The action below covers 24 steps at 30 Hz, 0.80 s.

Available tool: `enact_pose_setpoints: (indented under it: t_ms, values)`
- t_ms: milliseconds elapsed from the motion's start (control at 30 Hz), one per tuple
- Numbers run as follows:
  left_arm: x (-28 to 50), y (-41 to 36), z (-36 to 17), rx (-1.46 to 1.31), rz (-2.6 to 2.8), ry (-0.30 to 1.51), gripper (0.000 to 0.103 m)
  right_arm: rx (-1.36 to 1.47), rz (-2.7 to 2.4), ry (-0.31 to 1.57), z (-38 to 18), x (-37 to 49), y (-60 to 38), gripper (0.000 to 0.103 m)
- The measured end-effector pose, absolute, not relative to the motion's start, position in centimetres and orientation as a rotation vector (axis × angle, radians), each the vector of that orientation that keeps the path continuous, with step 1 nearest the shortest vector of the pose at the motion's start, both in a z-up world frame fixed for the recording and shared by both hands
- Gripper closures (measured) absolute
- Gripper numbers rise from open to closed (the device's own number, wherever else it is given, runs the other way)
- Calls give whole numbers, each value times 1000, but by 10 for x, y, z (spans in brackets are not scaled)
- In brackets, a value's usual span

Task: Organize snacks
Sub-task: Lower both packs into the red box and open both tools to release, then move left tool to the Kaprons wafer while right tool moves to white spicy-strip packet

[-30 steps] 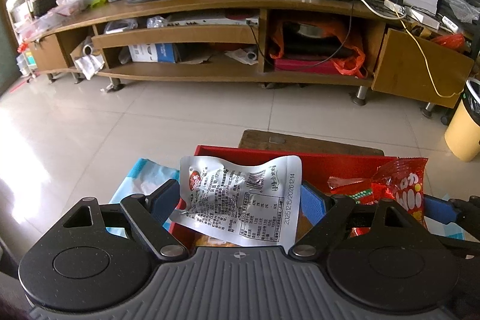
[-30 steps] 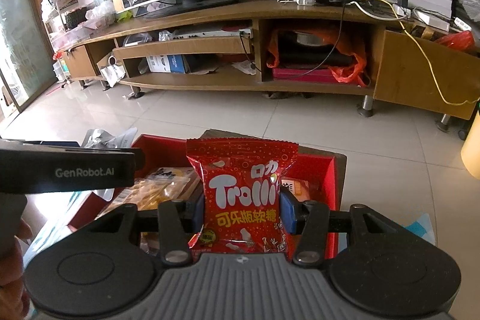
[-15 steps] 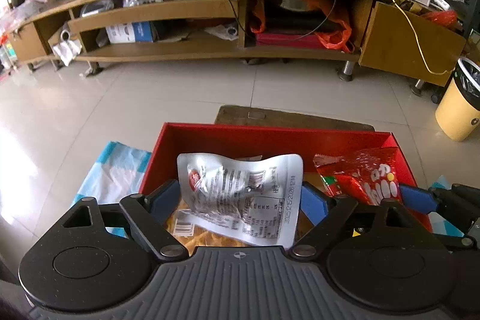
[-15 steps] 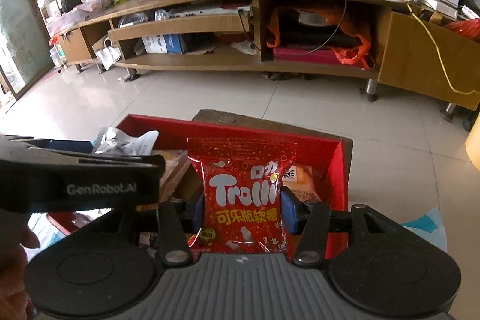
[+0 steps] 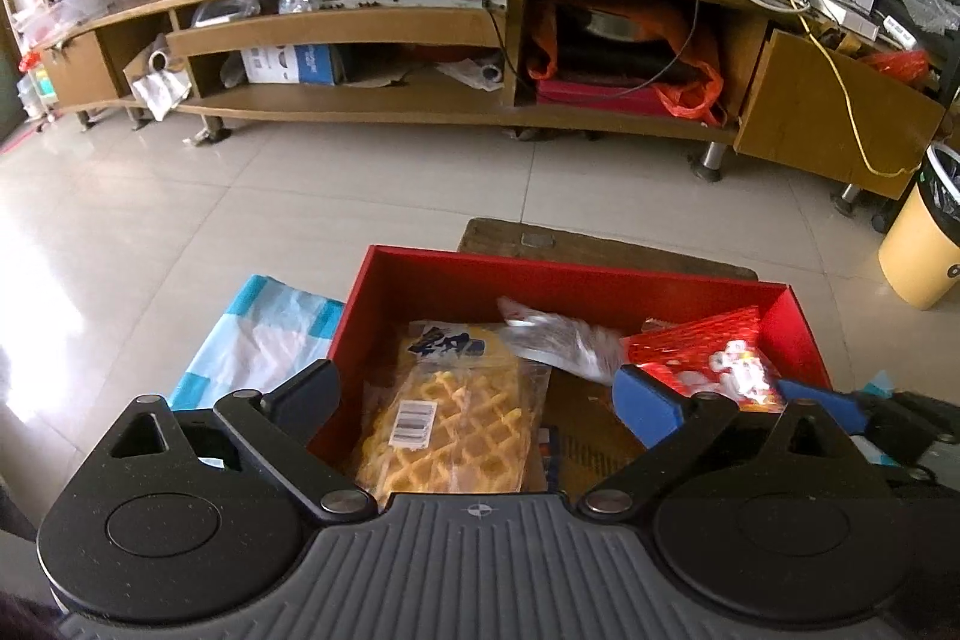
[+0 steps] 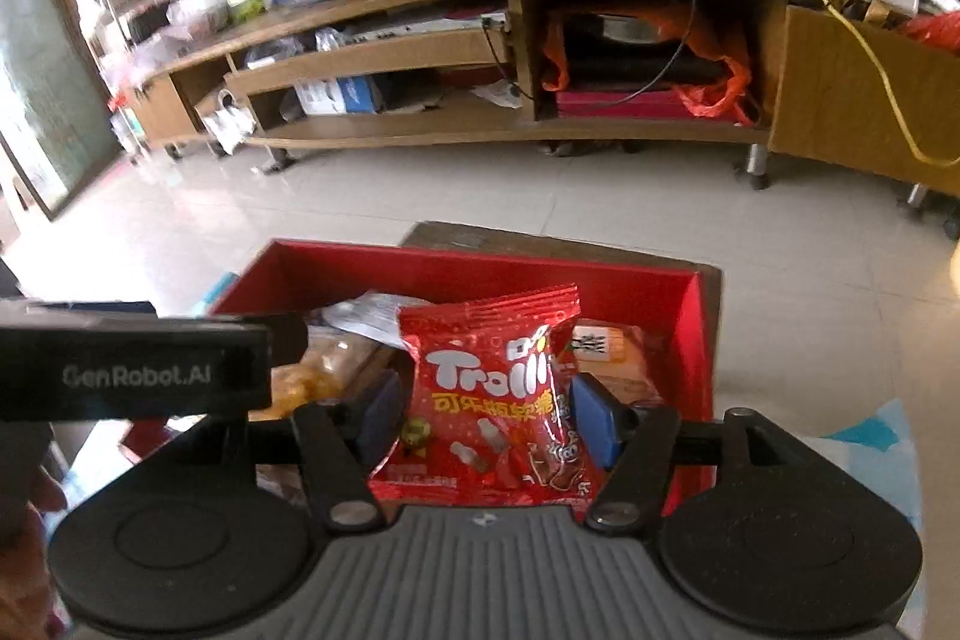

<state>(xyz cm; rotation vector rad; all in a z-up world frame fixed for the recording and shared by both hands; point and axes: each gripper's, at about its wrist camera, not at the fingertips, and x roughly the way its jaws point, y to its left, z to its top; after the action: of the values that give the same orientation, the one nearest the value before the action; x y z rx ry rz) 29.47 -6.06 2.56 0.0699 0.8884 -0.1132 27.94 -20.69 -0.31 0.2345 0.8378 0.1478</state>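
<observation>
The left gripper is held over the near edge of a red box, and its jaws are spread wide with nothing between them. Inside the box, a clear bag of yellow lattice crackers is seen lying flat on the left side, directly under the open jaws. A silver foil packet is seen blurred just beyond the crackers, toward the middle of the box, overlapping their far right corner. On the right side of the box, a red Trolli candy bag is pinched between the 2 blue pads of the right gripper, which are pressed against its left and right edges; the bag is held upright, tilted slightly to the right, above the box interior. An orange packet is visible behind the candy bag, near the right wall of the box. The box is set on a low wooden desk, whose far edge shows just beyond the far wall. A blue and white plastic bag is seen on the tiled floor just left of the box. A long wooden TV stand is seen far across the floor, and a yellow bin stands at the far right.
</observation>
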Motion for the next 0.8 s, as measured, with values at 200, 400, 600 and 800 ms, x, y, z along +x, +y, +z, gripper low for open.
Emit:
enact_pose_setpoints:
  t_ms: [200, 400, 600, 800]
  values:
    - [288, -46, 34, 39, -90, 877, 3, 272, 227, 826, 5, 277, -197, 44]
    - [281, -42, 32, 14, -100, 901, 3, 212, 180, 832, 8, 268, -204, 44]
    - [260, -56, 29, 55, -149, 906, 3, 211, 93, 867, 8, 248, -231, 44]
    - [242, -73, 24, 93, -190, 923, 3, 211, 44, 900, 4, 223, -248, 44]
